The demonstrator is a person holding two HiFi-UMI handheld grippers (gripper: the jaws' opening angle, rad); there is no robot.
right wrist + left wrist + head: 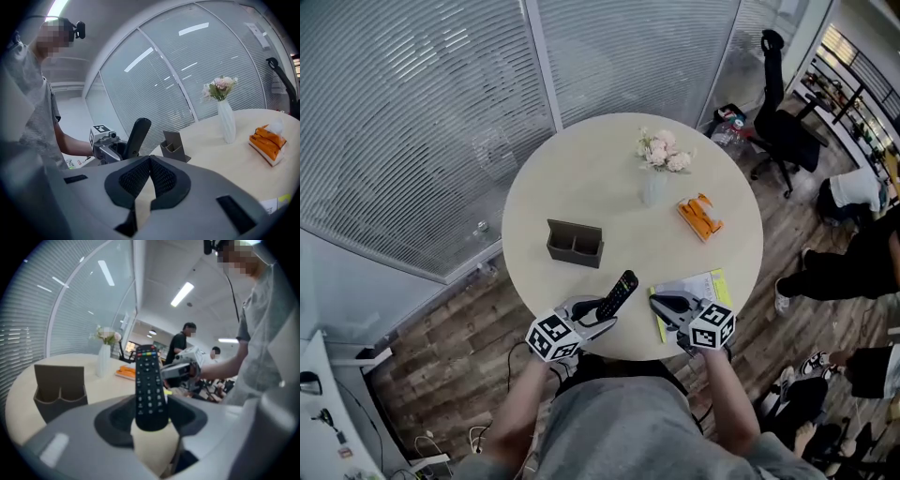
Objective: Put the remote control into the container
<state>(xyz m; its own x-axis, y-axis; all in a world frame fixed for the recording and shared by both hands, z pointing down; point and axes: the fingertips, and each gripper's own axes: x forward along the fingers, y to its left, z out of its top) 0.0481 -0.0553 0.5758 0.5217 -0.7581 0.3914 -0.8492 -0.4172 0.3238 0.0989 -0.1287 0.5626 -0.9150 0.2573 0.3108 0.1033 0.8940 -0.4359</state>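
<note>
The left gripper [600, 317] has its fingers pinching the lower end of the black remote [149, 385]. The remote sticks up and forward out of them, buttons facing the left gripper view (coloured keys at the top end). It is held in the air over the near edge of the round tabletop [581, 178].

The right gripper [150, 161] is just beside it on the right, fingers pressed together with nothing between them, over a yellow-edged leaflet [701, 285].

The dark container [575, 243], with two compartments, stands upright on the tabletop, apart from the remote, beyond it and a little left. Farther back are a vase [654, 186] of pale flowers and an orange pack [699, 217].
</note>
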